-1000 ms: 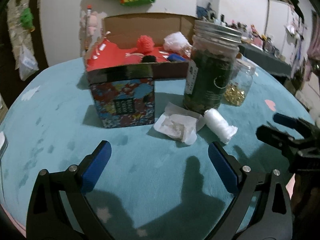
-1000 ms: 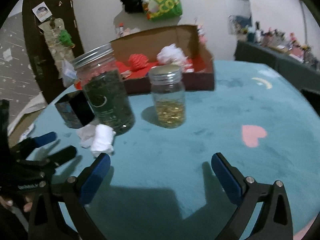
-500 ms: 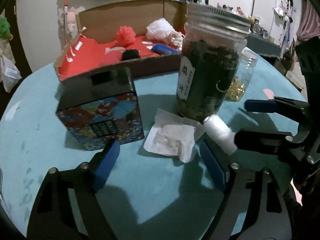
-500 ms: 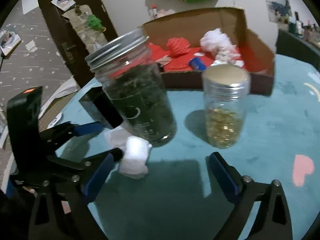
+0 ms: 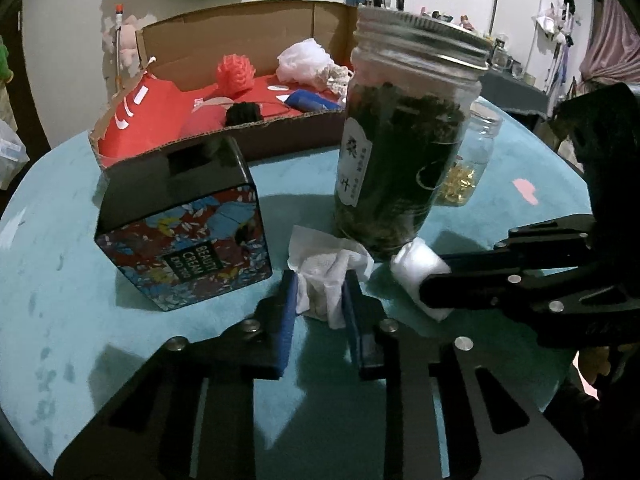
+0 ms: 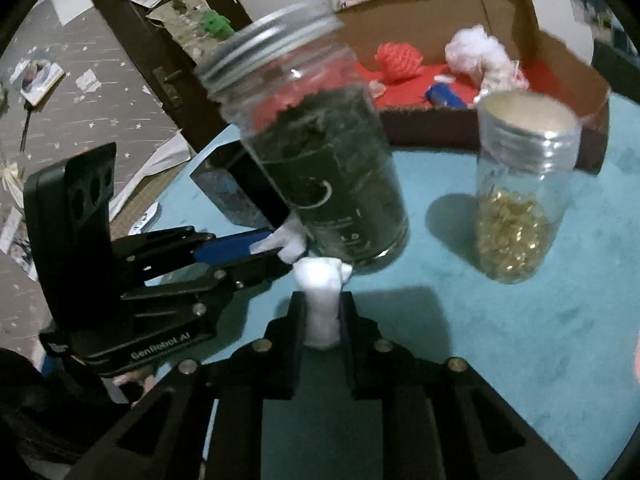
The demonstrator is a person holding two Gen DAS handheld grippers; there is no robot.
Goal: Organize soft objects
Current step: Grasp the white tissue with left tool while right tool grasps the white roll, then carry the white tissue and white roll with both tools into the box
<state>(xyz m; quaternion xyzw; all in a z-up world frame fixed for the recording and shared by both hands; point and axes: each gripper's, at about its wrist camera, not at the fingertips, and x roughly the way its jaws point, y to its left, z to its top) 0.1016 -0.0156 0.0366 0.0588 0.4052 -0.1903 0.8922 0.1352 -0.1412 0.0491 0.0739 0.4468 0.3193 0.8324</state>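
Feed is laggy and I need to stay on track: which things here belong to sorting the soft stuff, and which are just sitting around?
Part of the job:
- crumpled tissue, shut in the left gripper
- white plastic roll, shut in the right gripper
- cardboard box holding red mesh pouf and white mesh pouf

Just lying about:
- tea jar
- jar of gold capsules
- floral tin

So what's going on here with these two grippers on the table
A person is tidying soft items with two handheld grippers. The left gripper is shut on a crumpled white tissue, and the right gripper is shut on a white roll. Both items sit on the teal table at the foot of the tall jar of dark leaves. Behind it, the cardboard box already holds a red pouf and a white pouf.
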